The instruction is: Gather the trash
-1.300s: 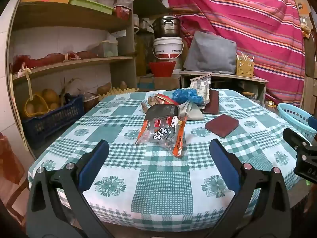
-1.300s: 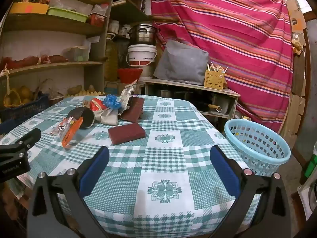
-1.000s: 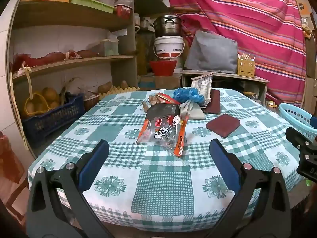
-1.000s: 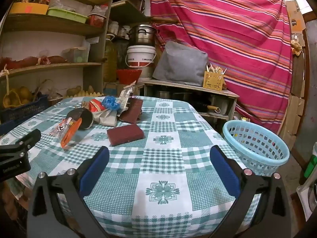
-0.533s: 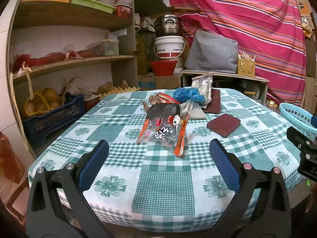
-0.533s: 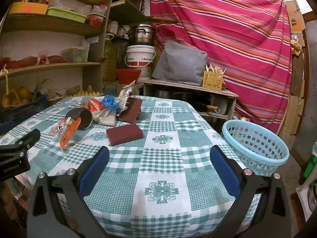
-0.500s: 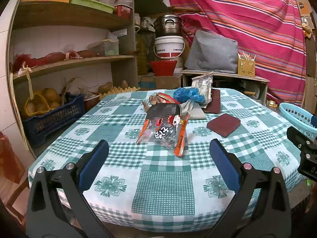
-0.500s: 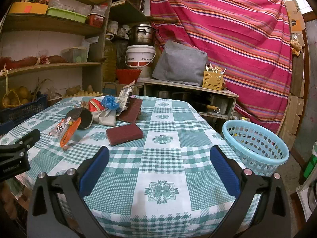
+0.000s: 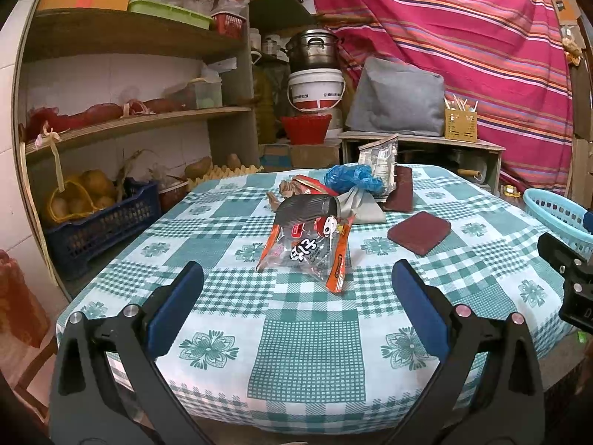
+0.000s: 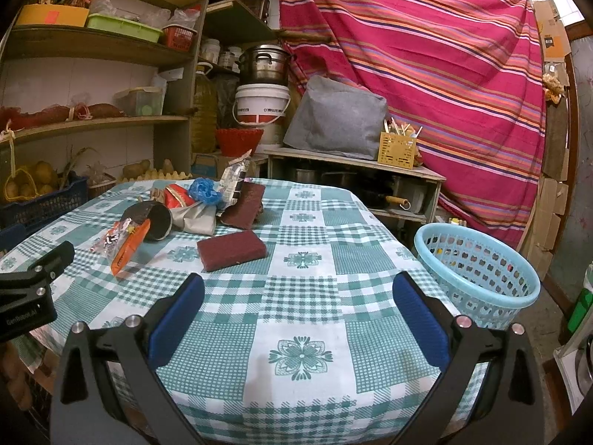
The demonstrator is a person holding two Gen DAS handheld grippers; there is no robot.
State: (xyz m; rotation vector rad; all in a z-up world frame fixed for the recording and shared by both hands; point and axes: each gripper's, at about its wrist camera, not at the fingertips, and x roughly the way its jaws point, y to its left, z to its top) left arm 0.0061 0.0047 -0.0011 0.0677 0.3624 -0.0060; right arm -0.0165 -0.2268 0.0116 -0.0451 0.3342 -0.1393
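Trash [image 9: 330, 215] lies piled mid-table [image 9: 304, 352], ahead of the left gripper [image 9: 296, 289], untouched; both it and the right gripper [image 10: 298, 293] are spread wide and empty, basket [image 10: 478, 274] beside the right one

Left tongs [image 9: 296, 282] and right tongs [image 10: 296, 285] both gape wide, holding nothing.

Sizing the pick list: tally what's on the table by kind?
Snack wrappers/packets: 3, the orange-edged packet, red wrapper, clear packet
Maroon pads: 2
Blue plastic bag: 1
Dark cup: 1
Grey cloth: 1
Total: 8
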